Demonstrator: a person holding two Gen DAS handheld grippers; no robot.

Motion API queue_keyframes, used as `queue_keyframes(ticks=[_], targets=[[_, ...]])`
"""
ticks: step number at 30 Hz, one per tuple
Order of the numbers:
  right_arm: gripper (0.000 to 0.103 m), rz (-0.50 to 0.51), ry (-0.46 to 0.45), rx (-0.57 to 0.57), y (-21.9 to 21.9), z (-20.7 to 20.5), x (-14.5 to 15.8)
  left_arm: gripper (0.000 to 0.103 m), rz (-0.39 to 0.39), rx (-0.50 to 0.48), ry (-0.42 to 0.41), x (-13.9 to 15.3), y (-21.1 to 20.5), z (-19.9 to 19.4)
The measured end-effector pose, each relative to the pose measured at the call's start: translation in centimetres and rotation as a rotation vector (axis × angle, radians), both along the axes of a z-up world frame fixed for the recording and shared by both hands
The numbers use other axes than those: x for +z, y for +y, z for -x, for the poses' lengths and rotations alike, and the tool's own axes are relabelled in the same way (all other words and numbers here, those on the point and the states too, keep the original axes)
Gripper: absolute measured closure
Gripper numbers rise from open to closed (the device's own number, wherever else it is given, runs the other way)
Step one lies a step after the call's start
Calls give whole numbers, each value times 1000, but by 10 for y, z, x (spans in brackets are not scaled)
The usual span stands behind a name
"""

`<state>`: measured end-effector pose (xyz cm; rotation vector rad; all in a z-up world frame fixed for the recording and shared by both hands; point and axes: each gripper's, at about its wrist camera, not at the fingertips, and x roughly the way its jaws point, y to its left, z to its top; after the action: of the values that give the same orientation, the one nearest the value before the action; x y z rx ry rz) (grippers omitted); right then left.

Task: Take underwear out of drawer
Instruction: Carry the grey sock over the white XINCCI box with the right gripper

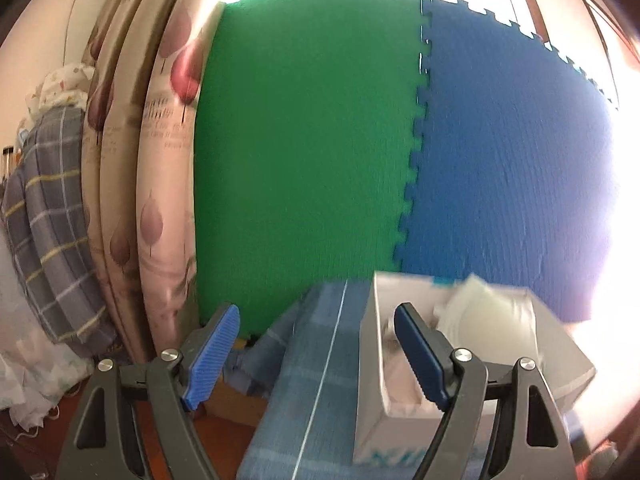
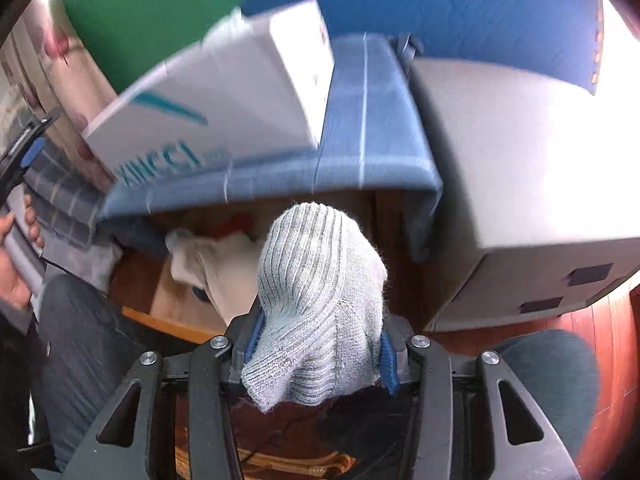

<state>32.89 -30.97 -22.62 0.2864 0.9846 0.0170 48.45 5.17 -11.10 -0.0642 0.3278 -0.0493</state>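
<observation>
The right gripper [image 2: 318, 354] is clamped on a pale grey ribbed knit garment [image 2: 320, 292], its blue pads pressed into the fabric on both sides, and the bundle bulges up between the black fingers. It hangs over the open wooden drawer [image 2: 176, 312], where a cream-coloured cloth [image 2: 216, 264] lies crumpled beside something red (too blurred to name). The drawer belongs to a low cabinet draped with a blue checked cloth [image 2: 372, 128]. On that cloth sits a white cardboard box with teal lettering [image 2: 224, 104], tilted in the right wrist view, and just beside the cabinet stands a large grey box [image 2: 516, 184].

The left gripper [image 1: 316, 354] is empty, its blue ribbed pads standing wide apart, pointed toward the wall of green [image 1: 308, 140] and blue [image 1: 508, 152] interlocking foam mats. In the right wrist view the person's left hand [image 2: 16, 256] shows at the edge, wrapped round the handle. Folded patterned mattresses [image 1: 164, 168] lean left of the mats.
</observation>
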Motion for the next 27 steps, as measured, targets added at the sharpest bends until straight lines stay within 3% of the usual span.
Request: queue_keyframes(ticks=[5, 12, 27], targets=[[59, 31, -125, -25, -10, 18, 49, 21, -42, 15, -25, 18, -10, -24], [59, 40, -289, -42, -19, 35, 122, 21, -82, 15, -38, 22, -19, -35], [56, 163, -577, 25, 47, 14, 272, 21, -122, -25, -53, -6, -9, -21]])
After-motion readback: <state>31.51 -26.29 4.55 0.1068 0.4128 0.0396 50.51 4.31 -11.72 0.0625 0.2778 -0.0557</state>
